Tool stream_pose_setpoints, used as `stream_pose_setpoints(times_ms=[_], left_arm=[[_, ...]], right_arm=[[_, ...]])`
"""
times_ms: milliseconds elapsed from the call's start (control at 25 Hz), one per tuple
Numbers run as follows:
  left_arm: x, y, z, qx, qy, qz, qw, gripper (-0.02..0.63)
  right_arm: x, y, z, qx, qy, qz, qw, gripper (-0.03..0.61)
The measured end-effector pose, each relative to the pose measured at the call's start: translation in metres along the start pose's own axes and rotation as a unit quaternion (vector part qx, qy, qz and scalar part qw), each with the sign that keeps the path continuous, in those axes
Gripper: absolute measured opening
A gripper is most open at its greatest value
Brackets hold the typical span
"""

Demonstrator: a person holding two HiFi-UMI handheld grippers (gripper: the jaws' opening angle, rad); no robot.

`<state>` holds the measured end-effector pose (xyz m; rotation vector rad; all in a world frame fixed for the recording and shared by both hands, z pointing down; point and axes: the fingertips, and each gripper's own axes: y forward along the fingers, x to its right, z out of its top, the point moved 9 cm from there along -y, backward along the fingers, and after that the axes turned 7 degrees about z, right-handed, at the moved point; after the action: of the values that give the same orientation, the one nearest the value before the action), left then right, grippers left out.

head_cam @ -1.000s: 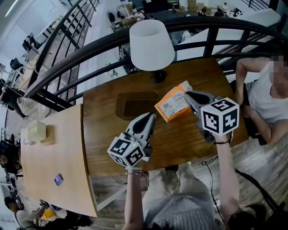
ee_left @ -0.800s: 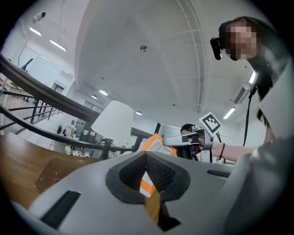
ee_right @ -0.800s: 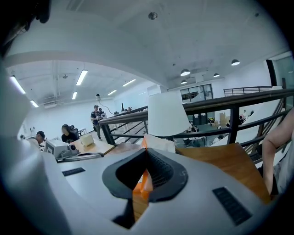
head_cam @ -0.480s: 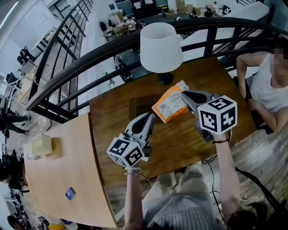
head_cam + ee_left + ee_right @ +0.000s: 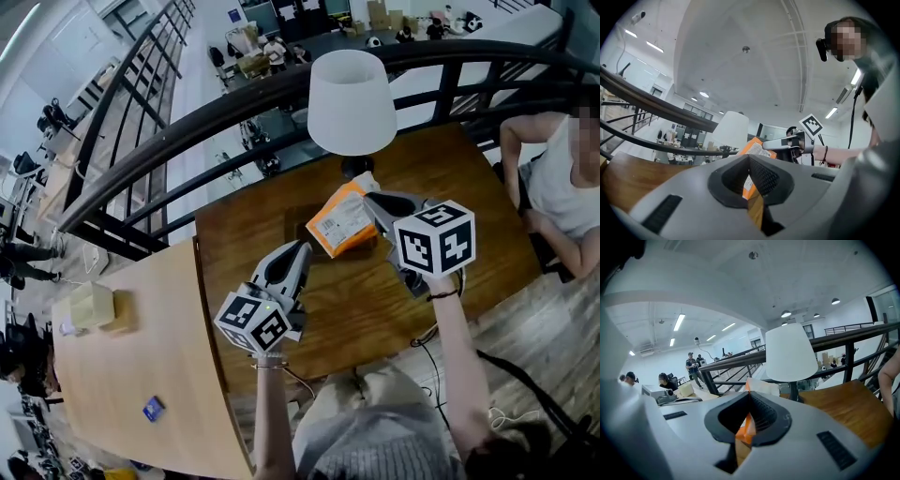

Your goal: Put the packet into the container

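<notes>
Head view: the right gripper (image 5: 377, 208) is clamped on the far right corner of the orange packet (image 5: 339, 221), which hangs clear of the wooden table (image 5: 469, 216), just near of the white lamp (image 5: 351, 101) and over the table's middle. The left gripper (image 5: 292, 255) hovers to the near left of the packet, apart from it and carrying nothing. The container cannot be made out for certain here; it may lie under the packet. Left gripper view: the left gripper's jaws are drawn together with nothing between the pads; past their tips the packet (image 5: 757, 149) shows in the air, pinched by the right gripper (image 5: 771, 144) from the right, with the lamp (image 5: 731, 129) behind. Right gripper view: the jaws stand narrow, pressed on the packet's orange film (image 5: 746, 428), and its pale upper edge rises beyond the tips; the lamp (image 5: 790, 352) and table (image 5: 843, 404) lie ahead and to the right. Assessment: pick-up is complete and the packet is in carriage. Outstanding, in my judgement: bring it over the container, lower it inside and let go. No view shows the packet resting in anything, so the task counts as roughly half done.
</notes>
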<state>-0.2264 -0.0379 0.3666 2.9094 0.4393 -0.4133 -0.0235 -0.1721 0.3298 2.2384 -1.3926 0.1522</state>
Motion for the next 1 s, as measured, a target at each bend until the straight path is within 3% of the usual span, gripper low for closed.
stream_pose_setpoints(times_ms=[480,1000], left_arm=[[-0.032,0.007,0.017,0.006,0.005,0.019,0.9998,0.005],[-0.062,0.016,0.018,-0.04,0.014,-0.043,0.9981,0.005]], right_arm=[[-0.001,0.042,0.005,-0.01,0.011,0.006,1.0,0.018],[-0.02,0.074,-0.02,-0.001,0.049,-0.055,0.997,0.018]])
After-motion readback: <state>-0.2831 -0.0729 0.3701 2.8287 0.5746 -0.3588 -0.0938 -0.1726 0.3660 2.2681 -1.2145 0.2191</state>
